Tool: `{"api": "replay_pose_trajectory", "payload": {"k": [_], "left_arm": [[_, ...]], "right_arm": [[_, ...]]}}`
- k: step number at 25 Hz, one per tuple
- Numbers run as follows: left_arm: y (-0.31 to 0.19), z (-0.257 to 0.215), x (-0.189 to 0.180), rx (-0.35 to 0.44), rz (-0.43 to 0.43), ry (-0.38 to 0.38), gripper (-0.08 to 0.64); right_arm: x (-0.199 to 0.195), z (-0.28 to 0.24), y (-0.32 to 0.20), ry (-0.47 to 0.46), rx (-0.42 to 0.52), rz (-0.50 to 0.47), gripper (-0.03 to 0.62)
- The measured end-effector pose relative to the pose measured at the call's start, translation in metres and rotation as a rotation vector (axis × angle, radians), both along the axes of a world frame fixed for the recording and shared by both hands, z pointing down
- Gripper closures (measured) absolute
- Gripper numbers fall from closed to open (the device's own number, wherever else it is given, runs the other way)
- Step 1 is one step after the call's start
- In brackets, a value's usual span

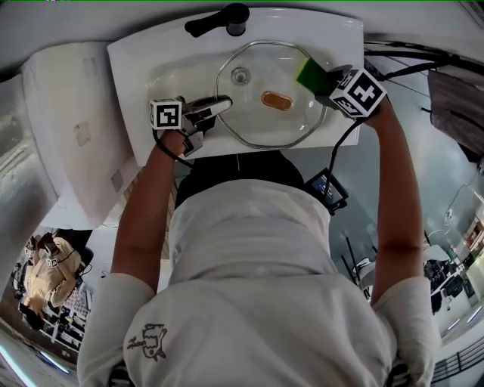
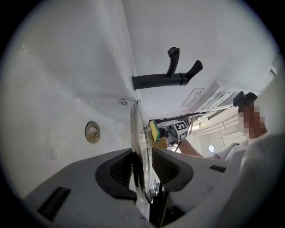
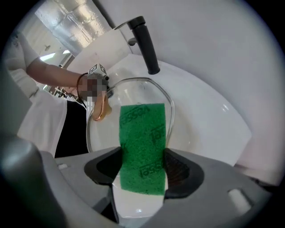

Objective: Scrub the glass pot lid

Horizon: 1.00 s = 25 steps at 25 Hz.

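Note:
The glass pot lid (image 1: 265,94) with a brown knob (image 1: 277,100) is held over the white sink basin (image 1: 151,75). My left gripper (image 1: 219,106) is shut on the lid's left rim. In the left gripper view the lid (image 2: 137,142) stands edge-on between the pads of the left gripper (image 2: 141,164). My right gripper (image 1: 318,75) is shut on a green and yellow sponge (image 1: 308,72), which rests against the lid's far right edge. The right gripper view shows the sponge's green face (image 3: 142,147) between the right gripper's (image 3: 142,167) pads, with the lid (image 3: 129,111) just beyond.
A black faucet (image 1: 223,19) stands at the back of the sink, over the drain (image 1: 240,75). A white counter (image 1: 68,128) lies to the left. A cable and a small black device (image 1: 327,189) hang below the sink's front right.

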<state>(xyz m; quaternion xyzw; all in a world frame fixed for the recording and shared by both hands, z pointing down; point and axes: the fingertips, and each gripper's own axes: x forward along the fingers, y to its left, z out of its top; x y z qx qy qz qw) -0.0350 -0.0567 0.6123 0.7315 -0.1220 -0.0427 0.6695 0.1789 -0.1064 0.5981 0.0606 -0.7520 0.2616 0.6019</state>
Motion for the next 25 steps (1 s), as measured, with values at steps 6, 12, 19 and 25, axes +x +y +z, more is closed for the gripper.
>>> {"api": "replay_pose_trajectory", "payload": {"k": [6, 12, 19, 25], "left_arm": [[-0.005, 0.001, -0.003, -0.003, 0.007, 0.003, 0.440], [-0.005, 0.000, -0.006, -0.010, -0.015, -0.006, 0.440], [-0.004, -0.002, -0.007, -0.010, -0.021, 0.008, 0.440], [-0.003, -0.005, -0.003, 0.000, 0.024, 0.023, 0.442]], "right_arm": [[0.007, 0.002, 0.059, 0.011, 0.010, 0.079, 0.305], [-0.002, 0.002, 0.118, 0.034, 0.010, 0.093, 0.307], [-0.023, -0.001, 0.166, 0.041, -0.029, 0.038, 0.307], [-0.037, -0.018, 0.145, 0.076, 0.047, -0.060, 0.302]]}}
